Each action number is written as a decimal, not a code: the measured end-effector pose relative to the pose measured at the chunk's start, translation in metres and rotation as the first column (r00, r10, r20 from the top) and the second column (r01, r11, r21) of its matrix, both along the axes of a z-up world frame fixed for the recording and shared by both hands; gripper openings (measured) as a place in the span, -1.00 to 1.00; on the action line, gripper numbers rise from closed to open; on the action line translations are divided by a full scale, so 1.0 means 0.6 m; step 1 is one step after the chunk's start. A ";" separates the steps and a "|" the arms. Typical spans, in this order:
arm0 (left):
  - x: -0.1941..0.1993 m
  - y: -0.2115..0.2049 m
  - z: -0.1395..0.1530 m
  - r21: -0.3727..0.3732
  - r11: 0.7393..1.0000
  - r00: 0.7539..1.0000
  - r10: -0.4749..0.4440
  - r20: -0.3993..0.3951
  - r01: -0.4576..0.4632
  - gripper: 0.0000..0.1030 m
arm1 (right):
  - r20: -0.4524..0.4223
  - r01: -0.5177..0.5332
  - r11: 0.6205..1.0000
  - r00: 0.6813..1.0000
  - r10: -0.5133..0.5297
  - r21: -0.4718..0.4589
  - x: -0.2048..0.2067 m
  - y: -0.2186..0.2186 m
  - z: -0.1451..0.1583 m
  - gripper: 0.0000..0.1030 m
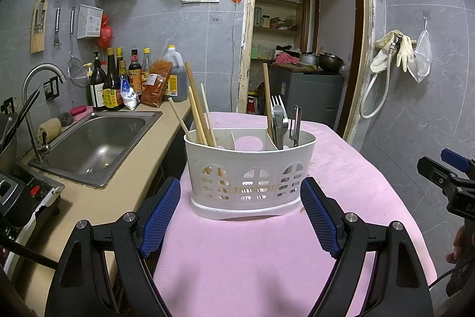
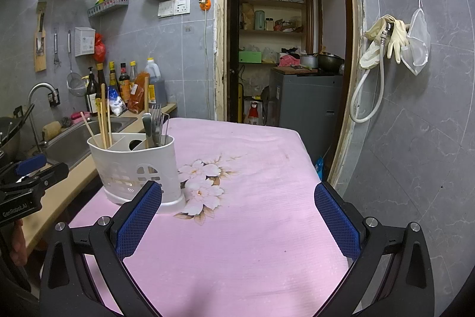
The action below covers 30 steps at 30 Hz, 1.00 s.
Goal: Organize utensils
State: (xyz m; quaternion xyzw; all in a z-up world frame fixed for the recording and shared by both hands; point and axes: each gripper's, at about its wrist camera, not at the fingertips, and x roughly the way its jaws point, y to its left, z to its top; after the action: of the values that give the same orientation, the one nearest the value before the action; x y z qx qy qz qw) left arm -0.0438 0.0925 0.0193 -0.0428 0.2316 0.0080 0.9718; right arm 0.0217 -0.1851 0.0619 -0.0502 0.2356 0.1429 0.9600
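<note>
both grippers, left gripper and right gripper, hold spread, empty jaws; the utensil caddy looks sorted, so sorting seems finished, and next likely means withdrawing.

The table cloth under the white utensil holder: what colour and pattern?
Pink cloth with a white flower print, best seen in the right wrist view.

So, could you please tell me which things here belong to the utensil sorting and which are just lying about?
For the job: white caddy, chopsticks, fork, peeler, left gripper, right gripper.

Lying about: sauce bottles, sink, rubber gloves, pink tablecloth.
</note>
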 end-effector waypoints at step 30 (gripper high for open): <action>-0.005 -0.005 0.002 -0.001 1.000 1.000 -0.012 -0.004 0.012 0.52 | 0.004 0.002 1.000 1.000 -0.002 0.002 0.000 0.002 0.000 1.00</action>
State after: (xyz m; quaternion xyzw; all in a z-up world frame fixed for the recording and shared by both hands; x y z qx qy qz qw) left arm -0.0468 0.0896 0.0206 -0.0420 0.2340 0.0023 0.9713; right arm 0.0216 -0.1837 0.0619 -0.0494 0.2339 0.1419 0.9606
